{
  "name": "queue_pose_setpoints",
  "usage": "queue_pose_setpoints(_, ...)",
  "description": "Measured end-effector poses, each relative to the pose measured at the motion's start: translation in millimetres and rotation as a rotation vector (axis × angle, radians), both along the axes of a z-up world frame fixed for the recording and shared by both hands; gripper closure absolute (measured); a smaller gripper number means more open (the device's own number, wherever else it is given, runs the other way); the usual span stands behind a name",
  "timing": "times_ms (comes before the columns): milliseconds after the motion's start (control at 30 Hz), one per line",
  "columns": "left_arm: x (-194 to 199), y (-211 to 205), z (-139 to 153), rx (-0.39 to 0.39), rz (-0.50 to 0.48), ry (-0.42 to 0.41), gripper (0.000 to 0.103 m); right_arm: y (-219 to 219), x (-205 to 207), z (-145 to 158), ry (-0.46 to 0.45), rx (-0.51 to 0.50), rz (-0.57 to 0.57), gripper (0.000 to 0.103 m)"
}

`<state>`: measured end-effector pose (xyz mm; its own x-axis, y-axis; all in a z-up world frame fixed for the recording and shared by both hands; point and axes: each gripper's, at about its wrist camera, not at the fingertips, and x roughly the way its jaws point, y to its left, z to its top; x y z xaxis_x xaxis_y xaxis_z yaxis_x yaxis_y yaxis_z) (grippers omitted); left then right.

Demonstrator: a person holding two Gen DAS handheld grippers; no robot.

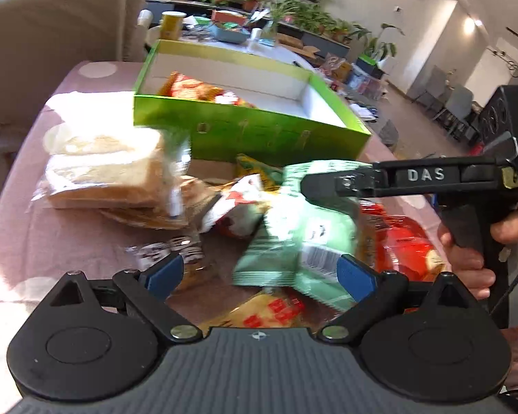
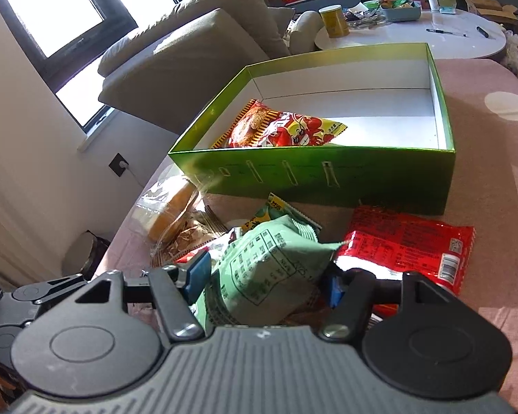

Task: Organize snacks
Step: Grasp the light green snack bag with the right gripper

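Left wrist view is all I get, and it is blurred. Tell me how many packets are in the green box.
Observer: One. A red and yellow packet lies in the near left part of the green box. The rest of its white floor is bare.
Operator: Now tell me where the right gripper's pads stand.
Observer: The right gripper has a blue pad on each side of the green packet. Whether they press on it, I cannot tell.
Operator: Describe the red packet beside it.
Observer: The red packet lies flat on the table in front of the box, printed back up, with its barcode near the right end.
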<state>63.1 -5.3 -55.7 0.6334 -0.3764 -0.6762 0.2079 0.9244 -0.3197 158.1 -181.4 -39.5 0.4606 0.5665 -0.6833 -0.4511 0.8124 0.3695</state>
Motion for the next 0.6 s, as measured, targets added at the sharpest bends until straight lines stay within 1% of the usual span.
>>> queue_pose_setpoints(67, 2, -8, 2, -0.007, -0.035, -0.007, 0.008, -4, 2, 1, -0.001, 0.004, -0.013, 0.024)
queue_pose_setpoints(200, 6, -27, 1, 0.031, -0.087, -0.003, 0.008, -7, 6, 3, -0.012, -0.011, -0.024, 0.024)
queue_pose_setpoints(267, 3, -33, -1, 0.044, -0.109, 0.006, 0.008, -7, 7, 9, -0.052, -0.036, -0.03, 0.024)
queue_pose_setpoints(333, 1, -36, -4, 0.051, -0.11, 0.021, 0.009, -3, 11, 15, -0.1, -0.072, -0.006, 0.024)
queue_pose_setpoints(367, 1, -36, -6, 0.048, -0.11, 0.029, 0.011, 0, 14, 16, -0.107, -0.083, 0.019, 0.024)
queue_pose_setpoints(400, 3, -36, -9, 0.041, -0.109, 0.042, 0.018, 4, 16, 16, -0.1, -0.089, 0.051, 0.024)
queue_pose_setpoints(433, 5, -36, -11, 0.03, -0.108, 0.056, 0.021, 7, 19, 12, -0.077, -0.088, 0.087, 0.024)
queue_pose_setpoints(467, 7, -36, -13, 0.02, -0.109, 0.055, 0.021, 11, 21, 8, -0.055, -0.096, 0.107, 0.024)
queue_pose_setpoints(500, 7, -36, -14, 0.017, -0.115, 0.04, 0.025, 14, 20, 4, -0.051, -0.113, 0.109, 0.024)
queue_pose_setpoints(533, 9, -36, -13, 0.011, -0.125, 0.033, 0.031, 15, 19, 1, -0.053, -0.123, 0.109, 0.024)
queue_pose_setpoints(567, 9, -35, -13, -0.003, -0.127, 0.032, 0.034, 14, 18, -1, -0.046, -0.114, 0.106, 0.024)
queue_pose_setpoints(600, 9, -33, -11, -0.01, -0.125, 0.026, 0.041, 12, 17, -1, -0.032, -0.093, 0.096, 0.025)
